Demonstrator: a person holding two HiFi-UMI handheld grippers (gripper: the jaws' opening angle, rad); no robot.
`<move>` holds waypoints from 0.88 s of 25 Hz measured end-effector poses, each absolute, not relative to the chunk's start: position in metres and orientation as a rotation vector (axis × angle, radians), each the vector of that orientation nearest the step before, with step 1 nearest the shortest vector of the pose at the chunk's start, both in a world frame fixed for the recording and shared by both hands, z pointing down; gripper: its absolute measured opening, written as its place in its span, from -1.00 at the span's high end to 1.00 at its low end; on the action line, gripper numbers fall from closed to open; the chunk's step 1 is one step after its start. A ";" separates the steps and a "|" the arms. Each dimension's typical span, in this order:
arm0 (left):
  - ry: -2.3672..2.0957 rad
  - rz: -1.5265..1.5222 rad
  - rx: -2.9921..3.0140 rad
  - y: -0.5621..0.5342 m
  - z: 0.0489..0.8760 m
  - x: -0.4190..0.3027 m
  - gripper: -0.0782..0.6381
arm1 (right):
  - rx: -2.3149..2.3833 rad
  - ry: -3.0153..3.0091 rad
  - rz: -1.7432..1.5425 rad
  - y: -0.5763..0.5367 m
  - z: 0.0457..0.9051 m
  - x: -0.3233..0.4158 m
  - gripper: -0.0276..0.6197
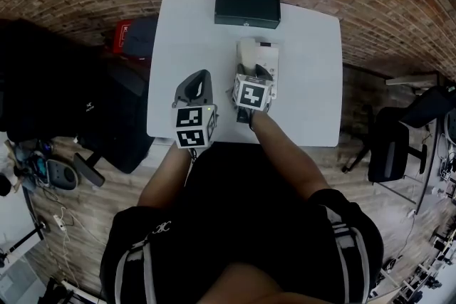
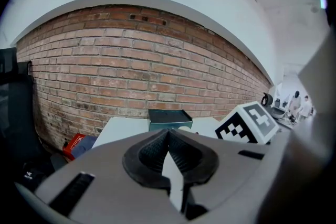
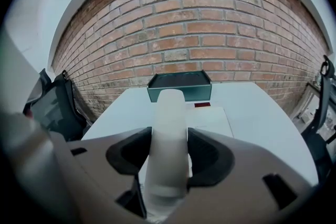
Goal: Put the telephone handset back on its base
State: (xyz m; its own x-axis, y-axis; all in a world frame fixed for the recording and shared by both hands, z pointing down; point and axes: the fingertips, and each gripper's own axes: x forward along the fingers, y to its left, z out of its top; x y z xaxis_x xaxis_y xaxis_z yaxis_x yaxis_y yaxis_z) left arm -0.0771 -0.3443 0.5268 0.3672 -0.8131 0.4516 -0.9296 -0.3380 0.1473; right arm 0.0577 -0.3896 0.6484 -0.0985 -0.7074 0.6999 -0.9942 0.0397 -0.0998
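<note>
The right gripper [image 3: 168, 153] is closed on the handset [image 3: 169, 110]. In the right gripper view its two dark pads press on the white handset from both sides, and the handset stands in the centre of the frame, with its rounded end pointing up toward the box [image 3: 180, 86]. Just behind the handset and a little to the right lies the base [image 3: 212, 120], flat and white on the table [image 3: 262, 113]. I cannot tell whether the handset touches the base. In the head view this gripper is in the middle of the frame, over the lower end of the base, and its cube [image 1: 251, 94] is turned toward the camera.

The left gripper [image 2: 168, 150] is closed and holds nothing: in its own view the pads meet at their tips. In the head view it hangs left of the right gripper, over the lower left part of the table, apart from the base.

The dark green box stands at the upper edge of the table, above the base in the head view. A brick wall [image 3: 189, 34] is behind the table. On the left of the table are a black chair [image 1: 71, 96] and a red thing [image 1: 122, 35].
</note>
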 end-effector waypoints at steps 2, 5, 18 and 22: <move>-1.524 0.422 2.252 -0.345 0.527 -0.079 0.78 | 1.700 -1.841 0.827 -0.388 0.653 0.057 0.30; -1.531 0.423 2.247 -0.345 0.527 -0.081 0.78 | 1.680 -1.809 0.870 -0.384 0.660 0.054 0.30; -1.560 0.418 2.224 -0.343 0.527 -0.087 0.78 | 1.644 -1.775 0.888 -0.380 0.674 0.046 0.30; -1.563 0.418 2.220 -0.342 0.528 -0.089 0.78 | 1.653 -1.758 0.883 -0.379 0.676 0.045 0.30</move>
